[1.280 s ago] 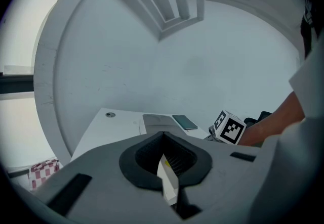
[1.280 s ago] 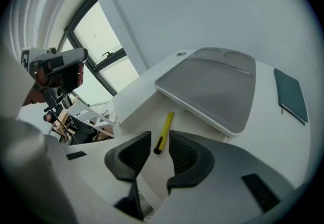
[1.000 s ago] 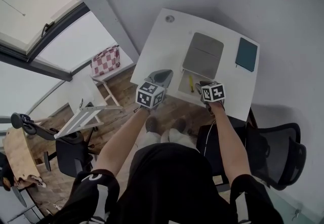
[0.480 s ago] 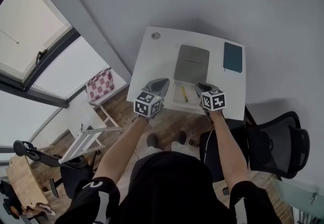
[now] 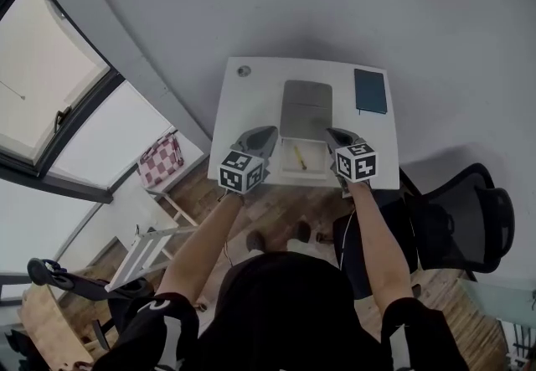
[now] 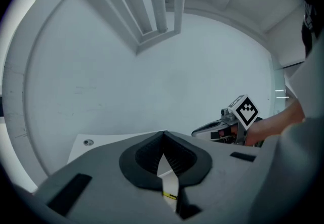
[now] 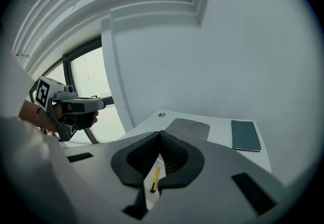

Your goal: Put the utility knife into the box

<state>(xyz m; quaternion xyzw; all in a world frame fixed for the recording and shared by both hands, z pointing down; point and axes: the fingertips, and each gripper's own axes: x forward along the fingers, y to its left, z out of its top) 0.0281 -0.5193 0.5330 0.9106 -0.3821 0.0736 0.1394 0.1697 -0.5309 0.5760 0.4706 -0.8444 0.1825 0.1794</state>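
- The left gripper (image 5: 268, 133) hovers over the near edge of the table (image 5: 247, 105), jaws pressed together on nothing.
- The right gripper (image 5: 333, 135) hangs alongside; its jaws have just been closing and meet, empty.
- Between them, the open white box (image 5: 313, 167) holds the yellow utility knife (image 5: 298, 157), lying flat.
- Beyond lies a grey pad (image 5: 306, 105), with a teal notebook (image 5: 369, 90) far right.

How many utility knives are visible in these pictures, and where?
1. The yellow utility knife lies inside the open white box at the near edge of the white table. No second one shows, though the box's near wall may hide something.
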